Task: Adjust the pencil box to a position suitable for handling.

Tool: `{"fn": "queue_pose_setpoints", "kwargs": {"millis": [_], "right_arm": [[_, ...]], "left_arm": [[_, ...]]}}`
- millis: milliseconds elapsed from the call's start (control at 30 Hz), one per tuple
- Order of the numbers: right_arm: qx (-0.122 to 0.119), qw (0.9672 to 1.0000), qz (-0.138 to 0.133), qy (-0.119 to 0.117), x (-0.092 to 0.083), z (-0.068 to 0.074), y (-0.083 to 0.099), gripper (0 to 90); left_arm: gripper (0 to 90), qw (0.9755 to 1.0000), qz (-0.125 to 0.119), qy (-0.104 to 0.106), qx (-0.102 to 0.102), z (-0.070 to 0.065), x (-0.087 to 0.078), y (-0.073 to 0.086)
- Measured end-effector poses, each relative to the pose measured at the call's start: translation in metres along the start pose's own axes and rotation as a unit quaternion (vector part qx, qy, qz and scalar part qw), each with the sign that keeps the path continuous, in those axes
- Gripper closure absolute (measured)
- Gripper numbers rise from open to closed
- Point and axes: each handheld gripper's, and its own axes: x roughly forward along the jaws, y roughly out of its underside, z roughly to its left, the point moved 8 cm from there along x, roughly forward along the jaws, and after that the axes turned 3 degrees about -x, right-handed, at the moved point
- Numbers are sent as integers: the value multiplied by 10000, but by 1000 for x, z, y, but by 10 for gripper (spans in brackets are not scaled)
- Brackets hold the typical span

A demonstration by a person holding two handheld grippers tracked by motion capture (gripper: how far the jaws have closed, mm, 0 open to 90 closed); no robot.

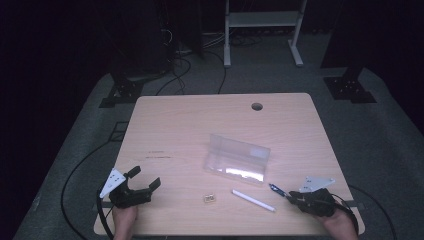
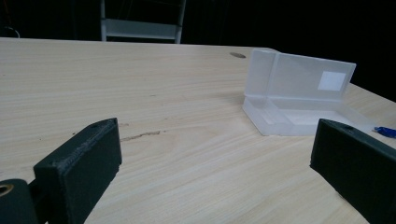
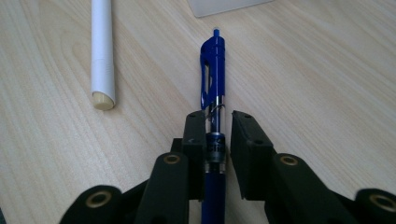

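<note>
My right gripper [image 3: 218, 135] pinches a blue pen [image 3: 213, 70] between its jaws; the pen lies along them and its clip end points away from me, low over the table [image 1: 175, 125]. Just to the left of the pen lies a white marker [image 3: 102, 51]. Ahead of the pen tip is the clear plastic box [image 1: 236, 159], open. My left gripper [image 2: 210, 158] has its jaws spread wide and holds nothing. Between my two grippers a small brass-coloured thing [image 1: 209, 199] lies on the table.
</note>
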Motion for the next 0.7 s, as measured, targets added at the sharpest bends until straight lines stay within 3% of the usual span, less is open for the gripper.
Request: {"fn": "queue_pose_setpoints", "kwargs": {"millis": [433, 700], "right_arm": [[-100, 9999, 36, 97, 1, 0, 1, 791], [57, 10000, -5, 26, -2, -3, 1, 792]], "left_arm": [[11, 10000, -4, 4, 1, 0, 0, 0], [11, 10000, -6, 0, 3, 0, 0, 0]]}}
